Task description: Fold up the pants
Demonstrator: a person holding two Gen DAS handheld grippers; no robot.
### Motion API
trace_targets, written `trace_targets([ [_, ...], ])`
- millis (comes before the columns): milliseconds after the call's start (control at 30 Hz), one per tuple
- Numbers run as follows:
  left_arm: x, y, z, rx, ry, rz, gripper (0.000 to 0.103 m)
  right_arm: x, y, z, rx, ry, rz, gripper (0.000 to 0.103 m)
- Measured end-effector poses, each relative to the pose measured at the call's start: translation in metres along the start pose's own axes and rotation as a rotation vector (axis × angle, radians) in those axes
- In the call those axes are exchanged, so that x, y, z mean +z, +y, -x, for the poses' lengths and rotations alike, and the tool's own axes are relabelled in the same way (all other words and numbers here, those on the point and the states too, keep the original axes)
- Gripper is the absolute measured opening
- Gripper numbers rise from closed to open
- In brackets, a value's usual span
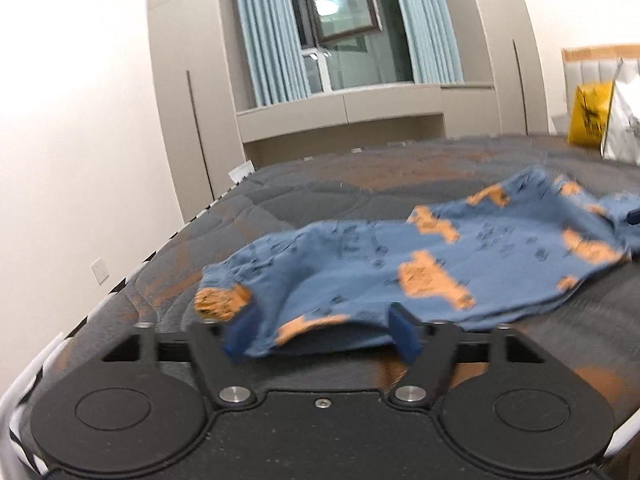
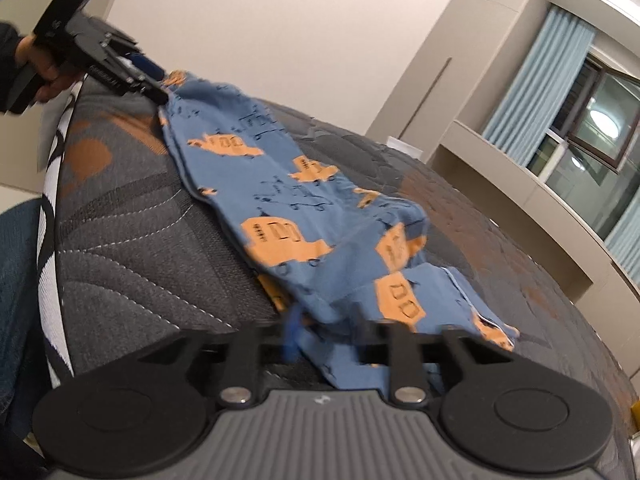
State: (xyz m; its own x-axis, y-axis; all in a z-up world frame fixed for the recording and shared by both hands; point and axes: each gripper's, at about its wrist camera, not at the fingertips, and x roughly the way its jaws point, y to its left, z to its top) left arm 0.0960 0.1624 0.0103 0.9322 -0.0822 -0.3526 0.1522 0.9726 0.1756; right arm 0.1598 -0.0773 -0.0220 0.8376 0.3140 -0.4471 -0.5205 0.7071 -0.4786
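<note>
Blue pants (image 1: pixel 360 264) with orange vehicle prints lie stretched along a dark quilted mattress (image 1: pixel 320 192). My left gripper (image 1: pixel 322 332) stands open, its blue pads spread wide at the near end of the pants, with the fabric edge lying loosely between them. In the right wrist view, the pants (image 2: pixel 304 200) run from my right gripper (image 2: pixel 326 328) to the left gripper (image 2: pixel 154 80), which a hand holds at their far end. The right gripper's fingers are apart and blurred, with a bunched end of cloth draped between them, so it is open.
A yellow bag (image 1: pixel 592 116) and a white bag (image 1: pixel 624 120) stand at the mattress's far right. The mattress edge (image 2: pixel 52 184) with its white patterned trim runs along the left, with a person's jeans-clad leg (image 2: pixel 16 280) beside it. Beige cabinets and a curtained window (image 1: pixel 348 28) lie beyond.
</note>
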Motion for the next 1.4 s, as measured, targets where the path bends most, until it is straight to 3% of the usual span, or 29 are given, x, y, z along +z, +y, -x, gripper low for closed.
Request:
trace_targets([
  [33,0.003,-0.008,0.003,-0.008,-0.014,0.018,0.089,-0.002,-0.003,0.004,-0.003,-0.004,-0.01,0.065],
  [133,0.013,-0.038,0.006,-0.085,-0.037,0.058,0.101,-0.013,-0.016,0.02,-0.042,-0.007,-0.048,0.074],
  [267,0.029,-0.09,-0.007,-0.194,-0.013,0.081,0.102,-0.034,-0.055,0.042,-0.148,0.0,-0.12,0.086],
  [400,0.046,-0.14,-0.024,-0.329,-0.024,0.157,0.102,-0.06,-0.115,0.058,-0.24,0.008,-0.27,0.097],
  [467,0.053,-0.163,-0.031,-0.381,-0.04,0.179,0.102,-0.074,-0.149,0.058,-0.238,0.029,-0.374,0.097],
  [567,0.061,-0.198,-0.045,-0.447,-0.045,0.205,0.102,-0.099,-0.201,0.045,-0.135,0.059,-0.591,0.097],
  [600,0.065,-0.21,-0.052,-0.466,-0.035,0.209,0.102,-0.107,-0.216,0.037,-0.075,0.07,-0.667,0.09],
  [633,0.067,-0.219,-0.058,-0.492,-0.023,0.213,0.101,-0.113,-0.228,0.029,-0.027,0.083,-0.727,0.074],
  [667,0.068,-0.227,-0.063,-0.511,-0.016,0.222,0.099,-0.119,-0.238,0.021,0.018,0.095,-0.782,0.064],
  [700,0.068,-0.232,-0.068,-0.516,-0.006,0.231,0.094,-0.125,-0.246,0.012,0.065,0.11,-0.829,0.046],
  [733,0.068,-0.237,-0.075,-0.518,0.014,0.241,0.09,-0.13,-0.249,0.007,0.09,0.128,-0.85,0.043],
  [800,0.067,-0.243,-0.084,-0.513,0.051,0.26,0.086,-0.136,-0.253,-0.005,0.12,0.175,-0.855,0.043],
  [867,0.065,-0.246,-0.091,-0.517,0.077,0.277,0.08,-0.14,-0.253,-0.007,0.135,0.166,-0.859,0.043],
  [900,0.064,-0.246,-0.093,-0.521,0.086,0.284,0.075,-0.14,-0.253,-0.007,0.14,0.164,-0.862,0.036],
  [967,0.063,-0.244,-0.095,-0.526,0.1,0.293,0.059,-0.139,-0.252,-0.005,0.146,0.155,-0.854,0.026],
  [1033,0.064,-0.246,-0.095,-0.525,0.111,0.292,0.033,-0.136,-0.249,-0.001,0.144,0.143,-0.838,0.019],
  [1133,0.066,-0.245,-0.093,-0.536,0.101,0.283,0.027,-0.124,-0.246,0.009,0.075,0.127,-0.772,0.017],
  [1267,0.067,-0.244,-0.091,-0.55,0.082,0.282,0.026,-0.114,-0.254,0.021,-0.007,0.113,-0.746,0.017],
  [1367,0.062,-0.242,-0.092,-0.557,0.091,0.302,0.028,-0.116,-0.25,0.012,-0.015,0.172,-0.727,0.018],
  [1400,0.06,-0.241,-0.093,-0.561,0.096,0.311,0.033,-0.117,-0.246,0.007,-0.027,0.2,-0.697,0.019],
])
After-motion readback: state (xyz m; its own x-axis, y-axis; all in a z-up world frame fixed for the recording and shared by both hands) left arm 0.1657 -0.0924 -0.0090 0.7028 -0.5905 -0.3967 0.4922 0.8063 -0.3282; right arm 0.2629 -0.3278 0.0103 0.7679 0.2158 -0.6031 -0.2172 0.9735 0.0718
